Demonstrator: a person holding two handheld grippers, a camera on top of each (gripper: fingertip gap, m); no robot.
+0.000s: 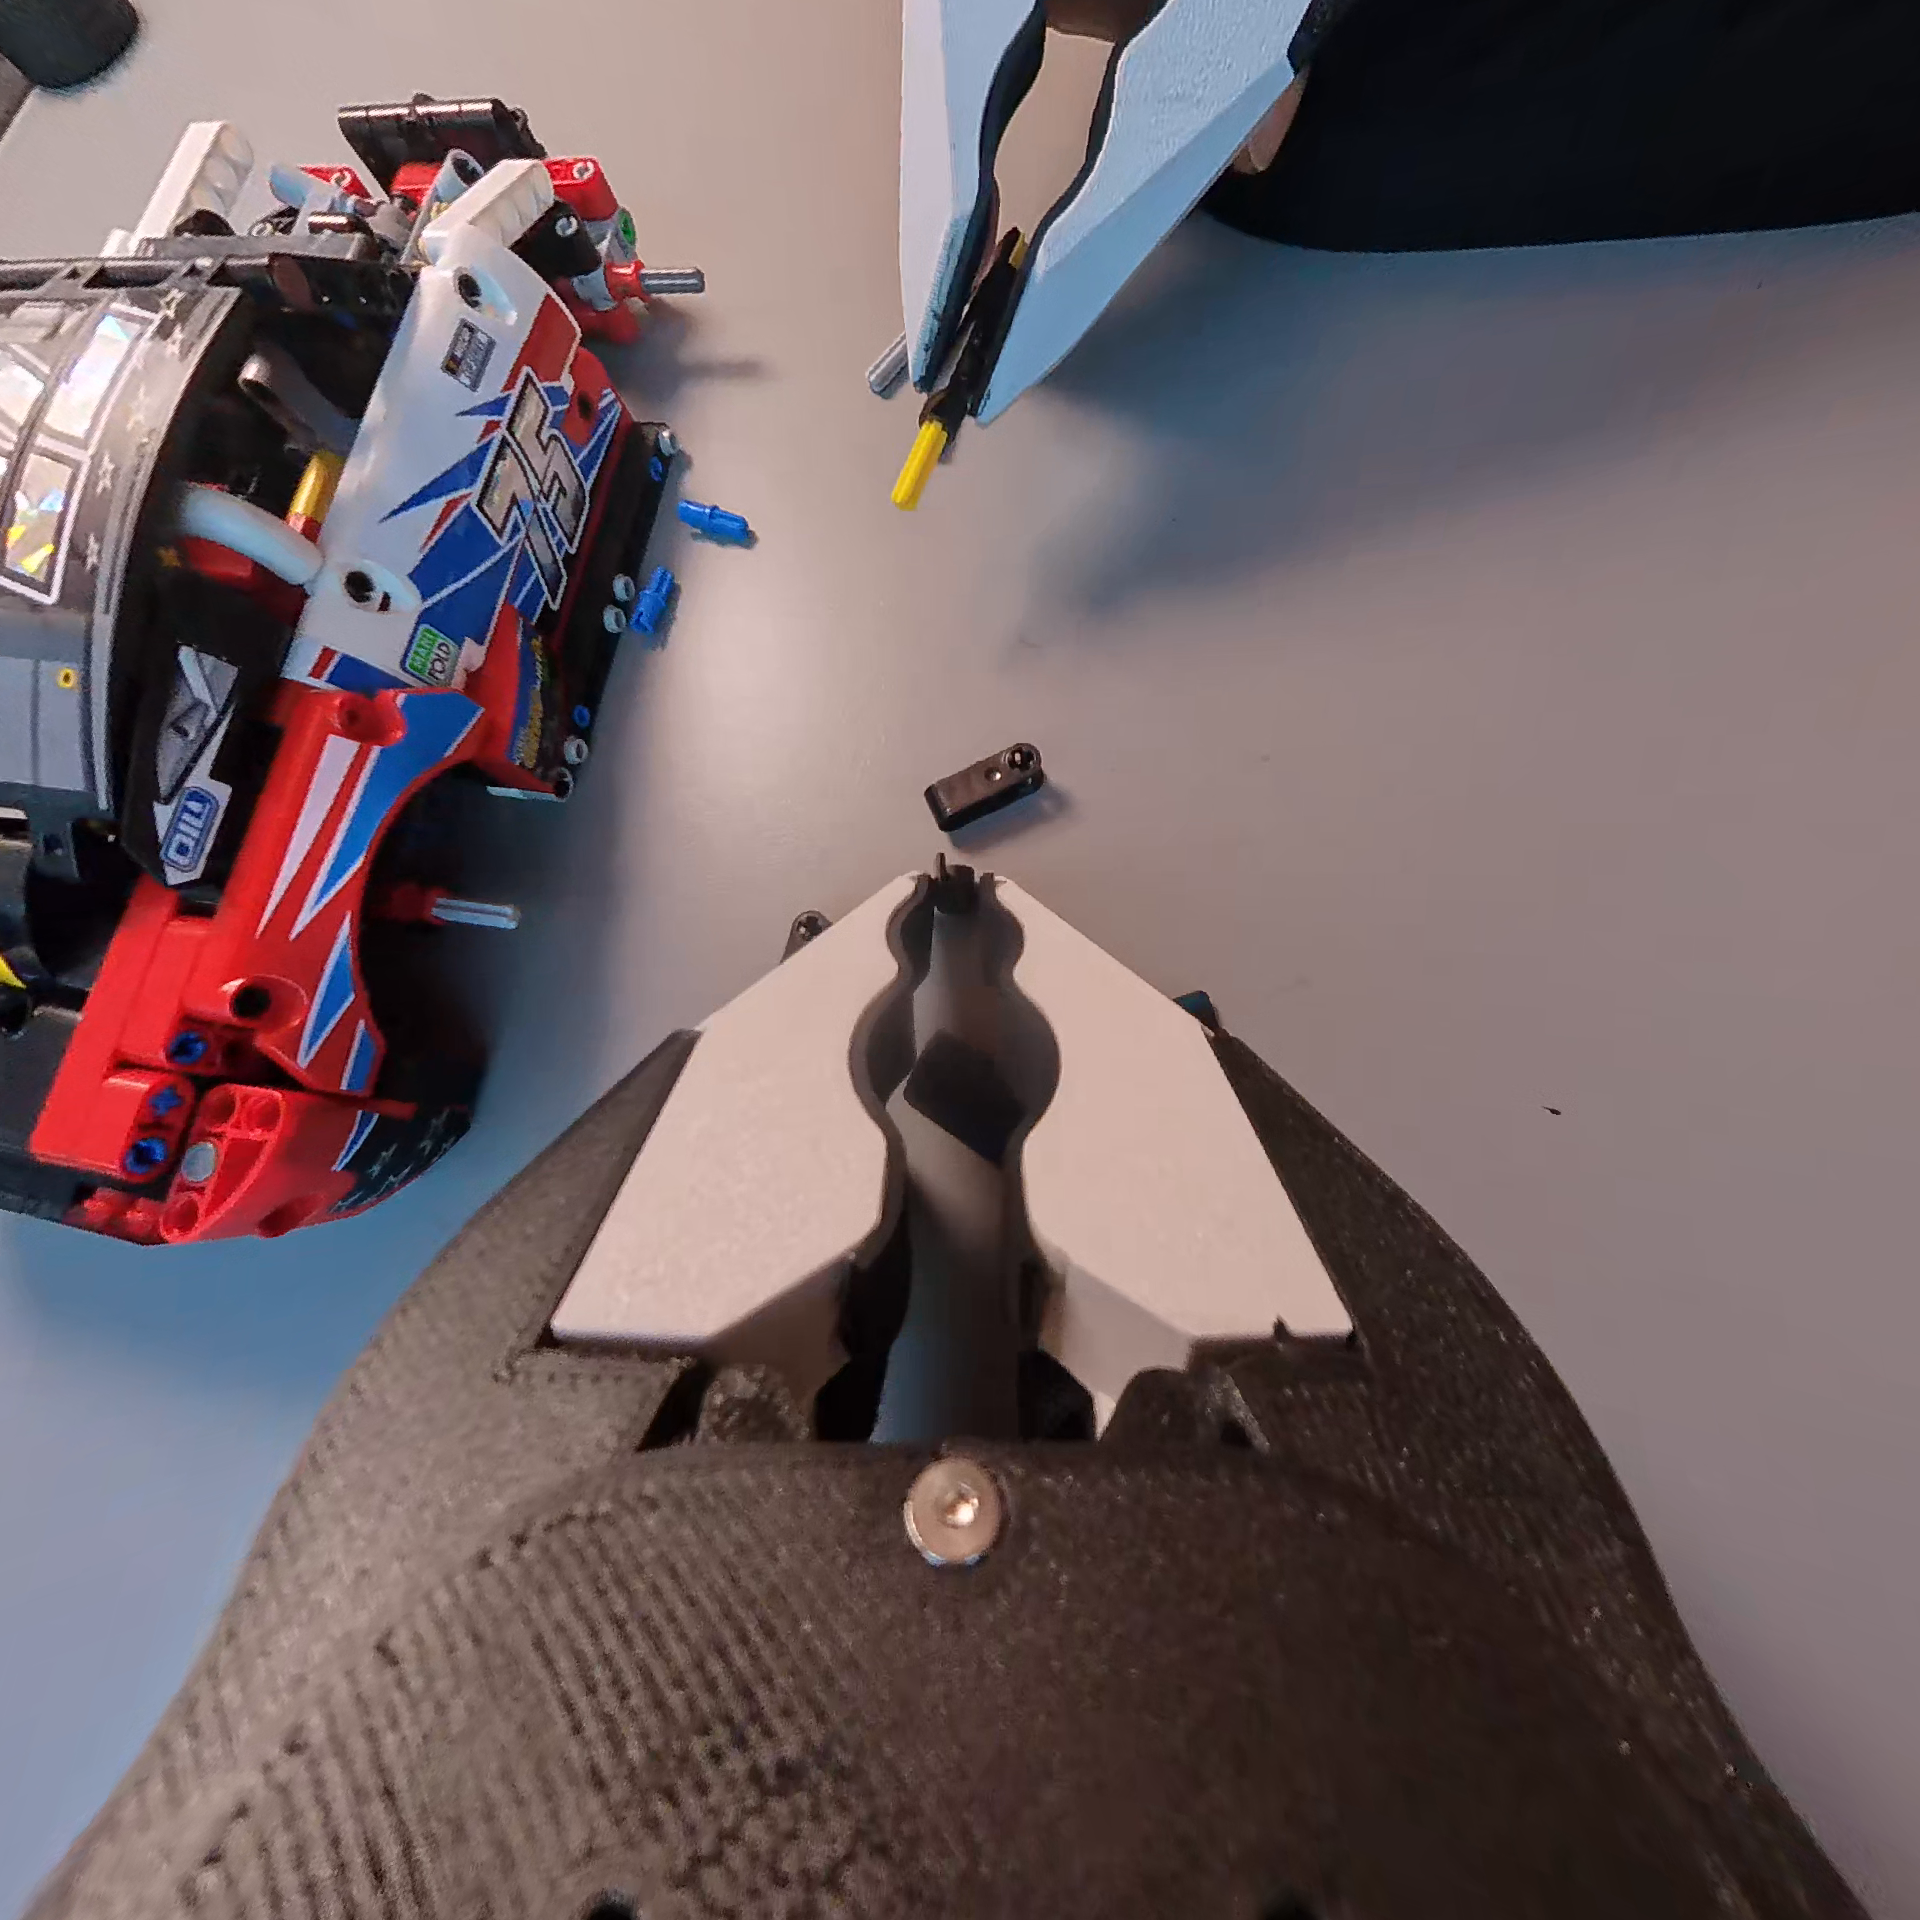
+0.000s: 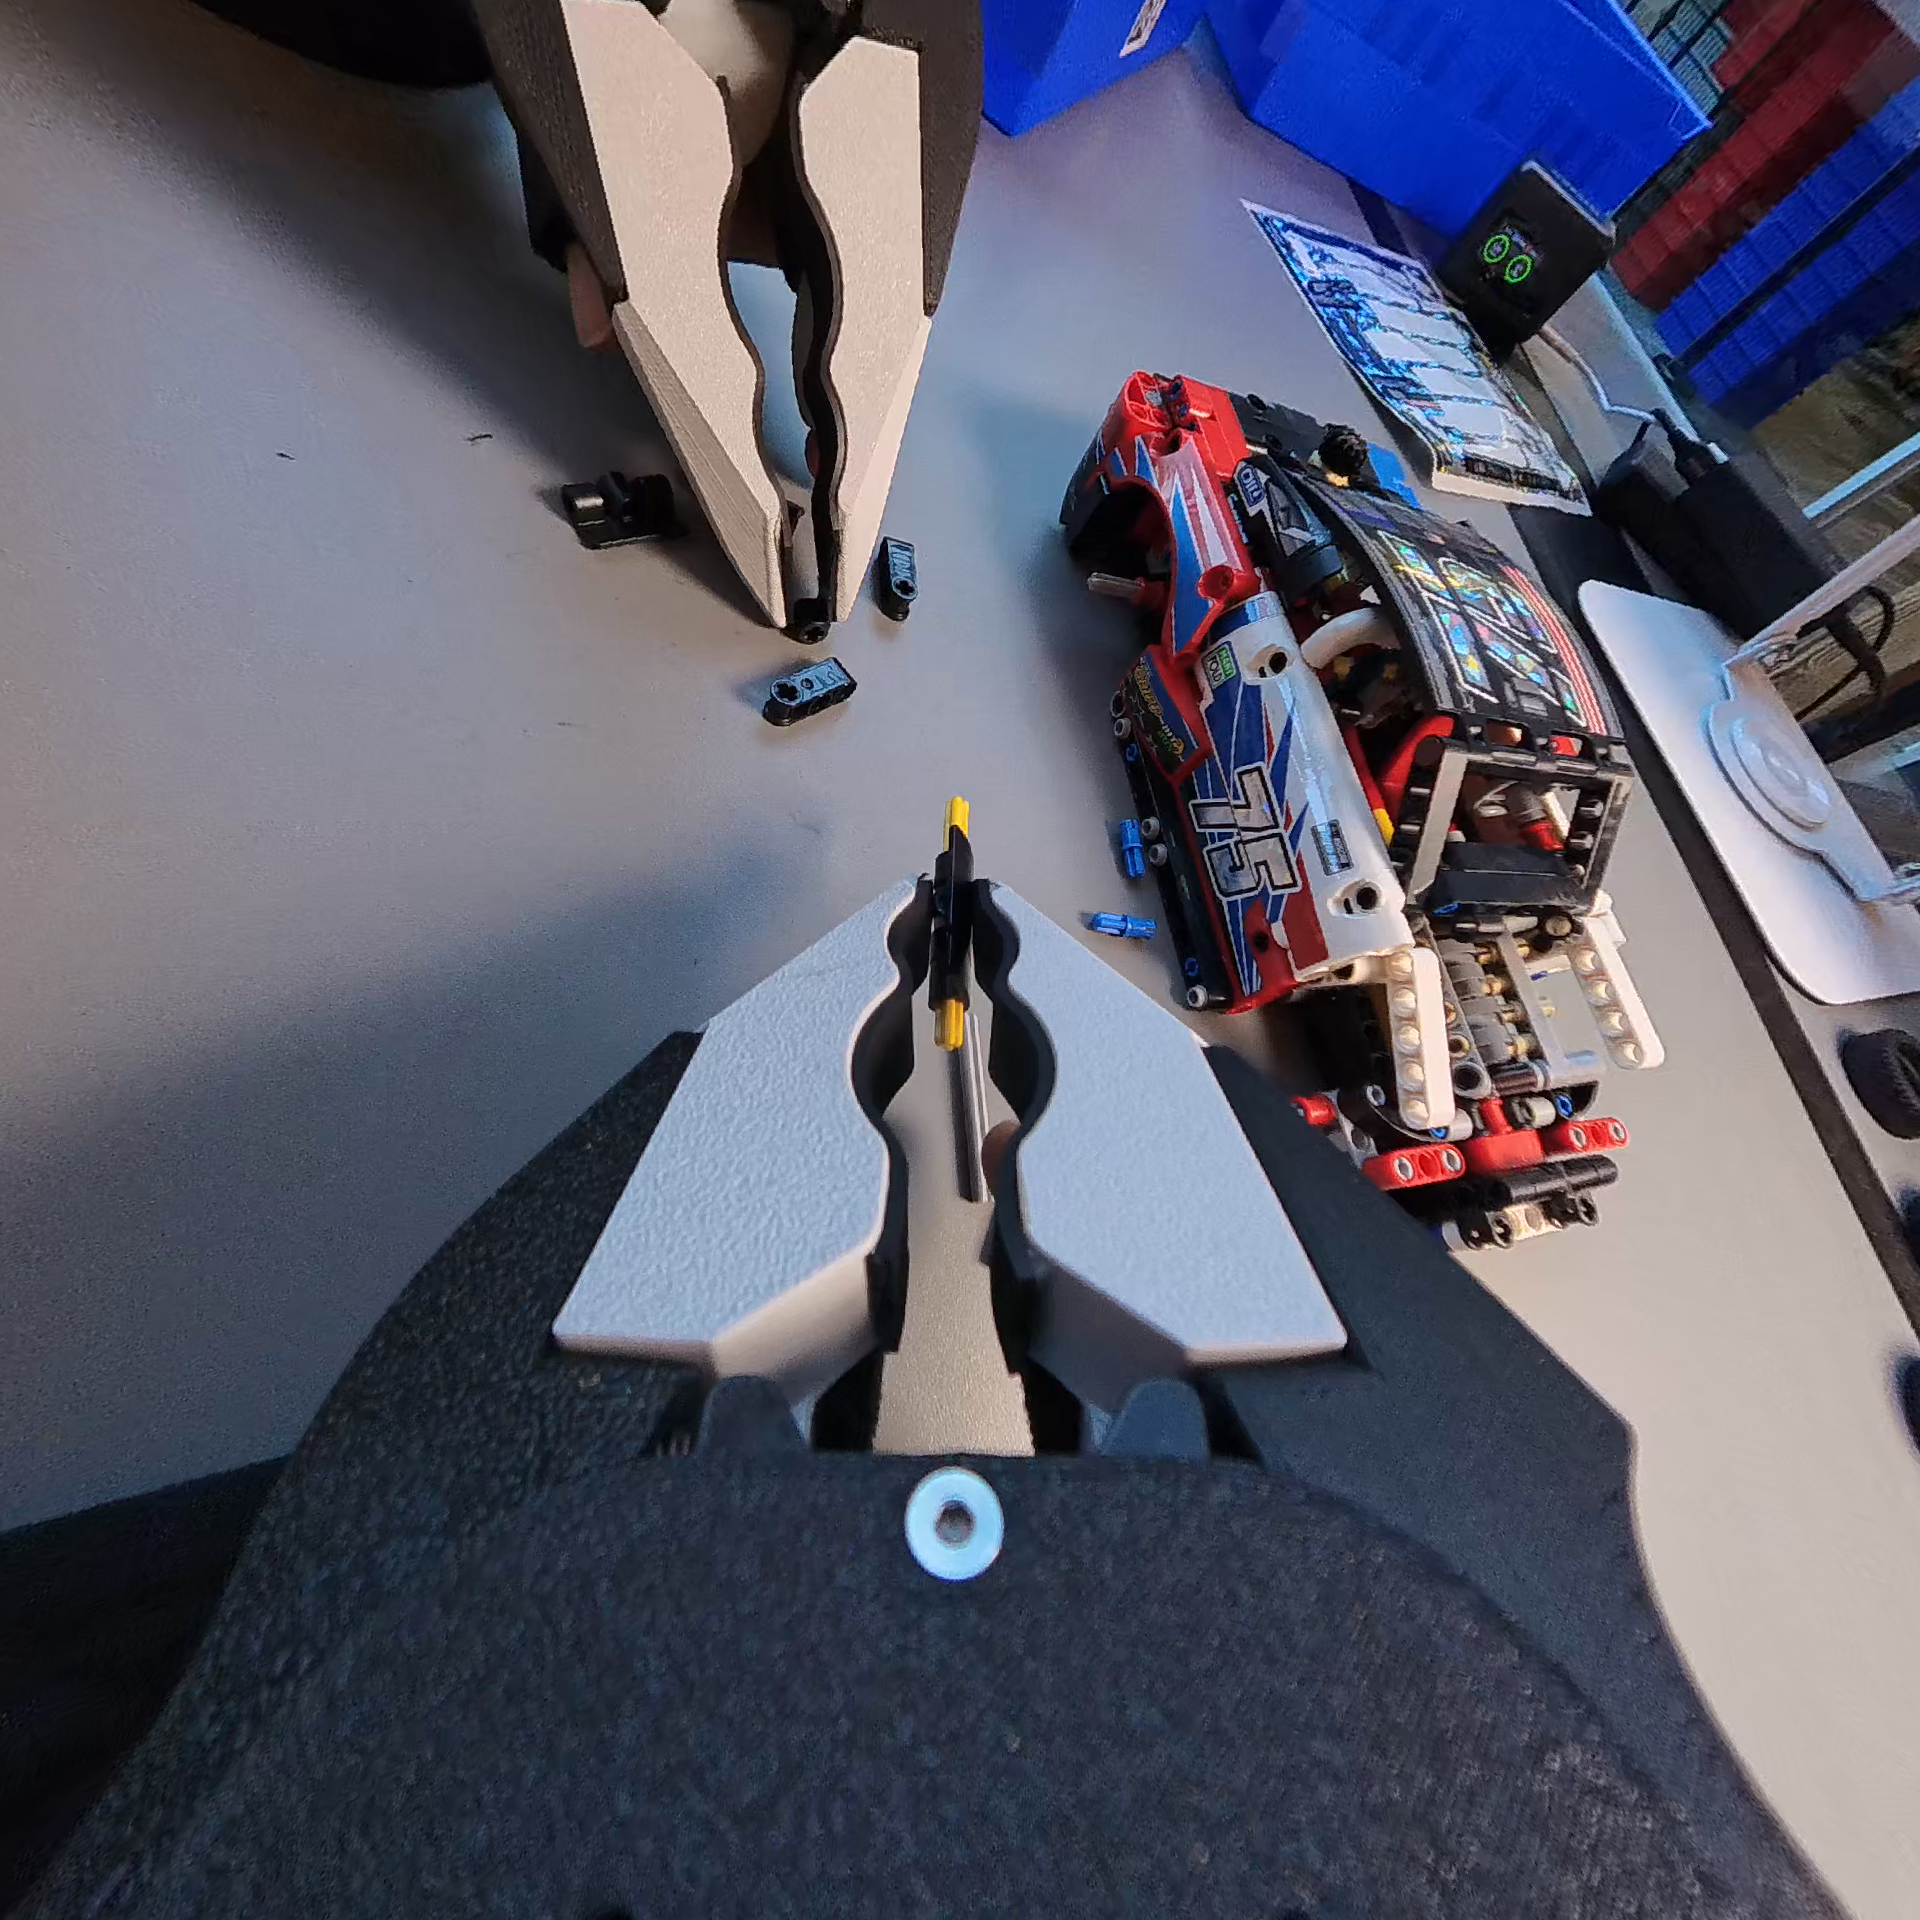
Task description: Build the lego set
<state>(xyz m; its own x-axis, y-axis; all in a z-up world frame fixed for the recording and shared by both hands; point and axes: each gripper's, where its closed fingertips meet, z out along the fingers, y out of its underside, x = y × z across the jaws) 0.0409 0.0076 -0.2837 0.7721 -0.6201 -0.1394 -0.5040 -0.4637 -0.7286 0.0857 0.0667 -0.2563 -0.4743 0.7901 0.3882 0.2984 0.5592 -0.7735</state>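
Observation:
The red, white and blue Lego car (image 1: pixel 364 623) lies on the grey table, left of my left gripper; it also shows in the right wrist view (image 2: pixel 1299 779). My left gripper (image 1: pixel 951 883) is shut on a small black connector (image 2: pixel 808 627), tips close to the table. My right gripper (image 2: pixel 954 883) is shut on a black piece with a yellow axle (image 2: pixel 954 831) through it; the axle points out of its tips (image 1: pixel 920 468). A loose black connector (image 1: pixel 985 784) lies between the two grippers. A grey axle (image 1: pixel 888 369) lies beside the right gripper.
Two blue pins (image 1: pixel 712 520) (image 1: pixel 652 601) lie next to the car. More black pieces (image 2: pixel 896 577) (image 2: pixel 621 509) lie by the left gripper. Blue bins (image 2: pixel 1455 104), a sticker sheet (image 2: pixel 1413 353), a small black device (image 2: pixel 1522 260) and a white stand base (image 2: pixel 1745 790) lie beyond the car.

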